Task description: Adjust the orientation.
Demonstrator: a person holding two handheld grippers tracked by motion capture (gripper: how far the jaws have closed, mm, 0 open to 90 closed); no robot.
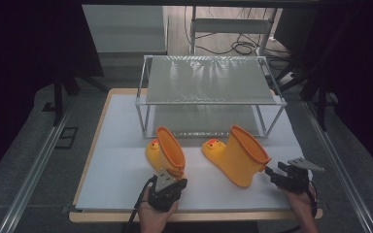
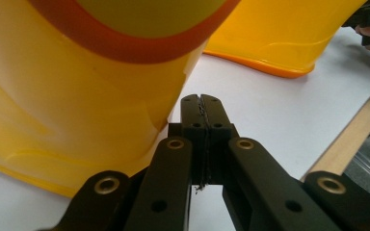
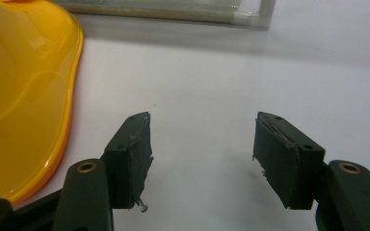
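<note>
Two yellow rubber boots with orange rims and duck faces stand on the white board (image 1: 126,121). The left boot (image 1: 166,151) is tall in the left gripper view (image 2: 77,96), with the right boot (image 2: 279,33) behind it. My left gripper (image 1: 174,175) sits just behind the left boot's heel, and its jaws are shut (image 2: 202,103) with nothing between them. The right boot (image 1: 240,156) leans toward my right gripper (image 1: 278,169). That gripper stands open (image 3: 202,139) over bare board, beside the boot's sole edge (image 3: 24,96).
A metal-framed two-tier rack (image 1: 211,103) with mesh shelves stands at the back of the board; its lower corner (image 3: 250,19) is ahead of the right gripper. The board's wooden front edge (image 2: 351,139) is close to both hands. Cables lie on the floor beyond.
</note>
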